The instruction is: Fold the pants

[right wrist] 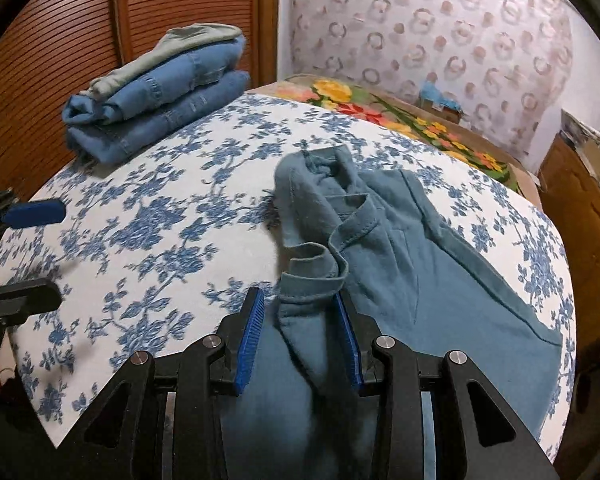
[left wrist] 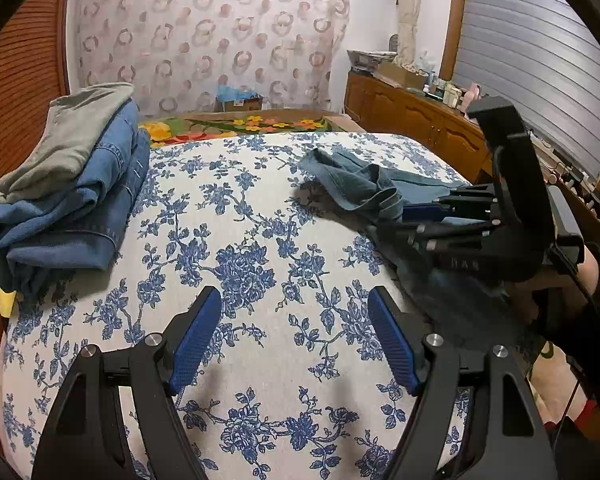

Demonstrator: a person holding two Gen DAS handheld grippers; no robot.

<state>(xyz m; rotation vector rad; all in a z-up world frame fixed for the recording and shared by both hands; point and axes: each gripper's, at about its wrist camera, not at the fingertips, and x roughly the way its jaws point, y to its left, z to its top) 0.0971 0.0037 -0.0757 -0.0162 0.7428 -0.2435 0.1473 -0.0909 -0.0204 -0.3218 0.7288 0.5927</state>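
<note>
Tongs on the right (right wrist: 300, 334), blue-padded, straddle a raised fold of the crumpled teal cotton pants (right wrist: 400, 248) at lower centre, not yet pinching. Left tongs (left wrist: 294, 336) gape over the floral-sheeted bed (left wrist: 240, 208). Folded denim stack (right wrist: 160, 100) upper left.

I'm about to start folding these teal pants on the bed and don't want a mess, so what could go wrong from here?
1. The right gripper straddles a bunched ridge of the teal pants; closing may catch several layers and fold in wrinkles.
2. The left gripper is open over bare bedspread, holding nothing, so a one-sided pull may drag the pants askew.
3. The pants lie near the bed's right edge and could slide off.
</note>
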